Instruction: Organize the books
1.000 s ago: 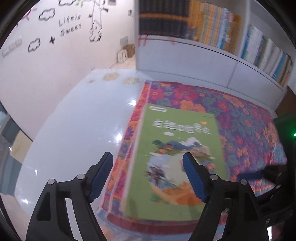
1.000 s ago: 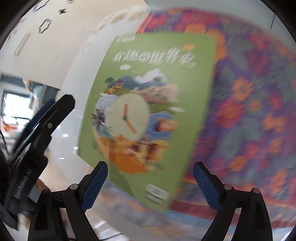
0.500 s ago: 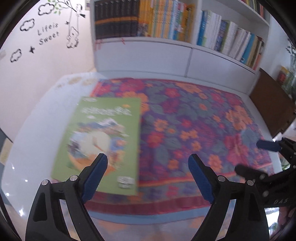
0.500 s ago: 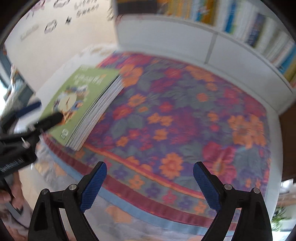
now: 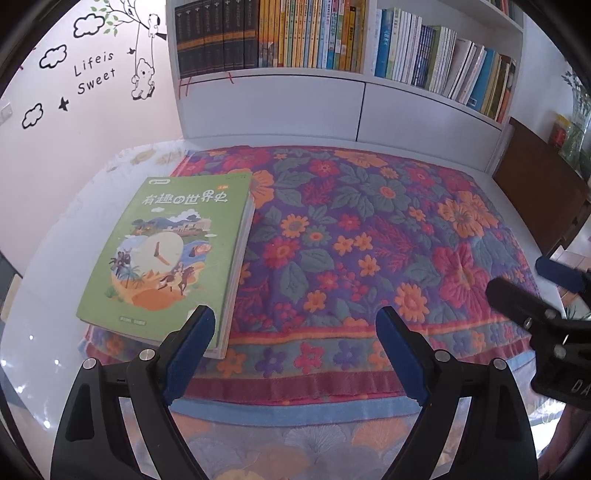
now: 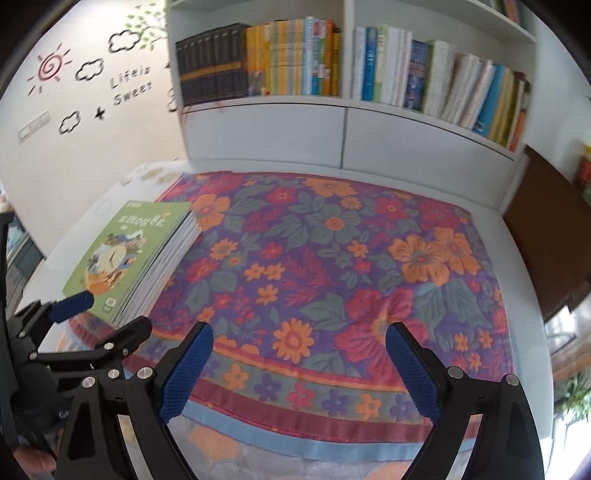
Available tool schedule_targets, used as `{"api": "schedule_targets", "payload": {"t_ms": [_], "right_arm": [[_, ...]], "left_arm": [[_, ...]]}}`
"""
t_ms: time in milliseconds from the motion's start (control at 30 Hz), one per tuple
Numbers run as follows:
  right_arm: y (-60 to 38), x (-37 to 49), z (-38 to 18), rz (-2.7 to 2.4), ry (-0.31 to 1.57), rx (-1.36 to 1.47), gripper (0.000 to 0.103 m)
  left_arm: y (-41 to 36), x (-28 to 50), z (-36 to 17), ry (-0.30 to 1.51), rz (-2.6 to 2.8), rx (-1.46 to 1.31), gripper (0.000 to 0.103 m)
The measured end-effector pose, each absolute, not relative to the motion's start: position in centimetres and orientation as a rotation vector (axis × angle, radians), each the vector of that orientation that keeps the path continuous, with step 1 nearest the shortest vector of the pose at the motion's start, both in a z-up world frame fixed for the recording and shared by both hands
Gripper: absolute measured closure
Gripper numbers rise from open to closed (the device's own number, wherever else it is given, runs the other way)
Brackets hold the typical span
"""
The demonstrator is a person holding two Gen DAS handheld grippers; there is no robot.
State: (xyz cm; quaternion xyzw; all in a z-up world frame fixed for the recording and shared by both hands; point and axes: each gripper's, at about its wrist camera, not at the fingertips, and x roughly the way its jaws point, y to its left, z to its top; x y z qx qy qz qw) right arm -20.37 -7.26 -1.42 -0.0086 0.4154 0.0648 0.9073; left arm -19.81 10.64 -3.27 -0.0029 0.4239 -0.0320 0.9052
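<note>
A stack of books with a green clock-picture cover on top (image 5: 166, 251) lies on the left end of a flowered cloth (image 5: 369, 229). It also shows in the right wrist view (image 6: 129, 254). My left gripper (image 5: 295, 350) is open and empty, hovering near the cloth's front edge, just right of the stack's near corner. My right gripper (image 6: 299, 373) is open and empty, over the front middle of the cloth (image 6: 332, 258). Each gripper shows at the edge of the other's view.
A white bookcase (image 5: 332, 96) full of upright books (image 5: 295, 33) stands behind the white table (image 5: 55, 258). A brown cabinet (image 5: 539, 192) is at the right. A decorated wall (image 5: 74, 92) is at the left.
Both grippers have pulled back and swung right, away from the green book stack. The stack now lies still at the left and the bookcase has come into view.
</note>
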Motion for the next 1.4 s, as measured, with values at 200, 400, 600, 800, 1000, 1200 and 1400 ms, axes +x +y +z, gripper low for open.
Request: {"api": "schedule_targets", "payload": {"t_ms": [200, 400, 600, 800, 1000, 1200, 1400], "right_arm": [[-7.0, -20.0, -2.8, 0.117, 0.896, -0.018, 0.009], [-6.6, -19.9, -3.6, 0.127, 0.921, -0.003, 0.009], [-6.5, -20.0, -4.2, 0.151, 0.941, 0.046, 0.009], [-6.3, -20.2, -4.1, 0.149, 0.939, 0.053, 0.009], [-6.3, -20.2, -4.1, 0.151, 0.938, 0.054, 0.009], [-6.4, -20.1, -4.3, 0.155, 0.948, 0.063, 0.009], [-6.5, -20.0, -4.5, 0.146, 0.954, 0.065, 0.009]], "left_arm": [[10.7, -19.5, -3.6, 0.879, -0.055, -0.013, 0.015], [10.8, -19.5, -3.6, 0.882, -0.059, -0.008, 0.015], [10.9, -19.3, -3.5, 0.873, -0.058, -0.006, 0.015], [11.1, -19.2, -3.6, 0.878, -0.062, -0.005, 0.015], [11.2, -19.3, -3.6, 0.878, -0.061, -0.004, 0.015], [11.2, -19.3, -3.7, 0.877, -0.062, -0.003, 0.015], [11.1, -19.3, -3.7, 0.880, -0.060, -0.001, 0.015]]}}
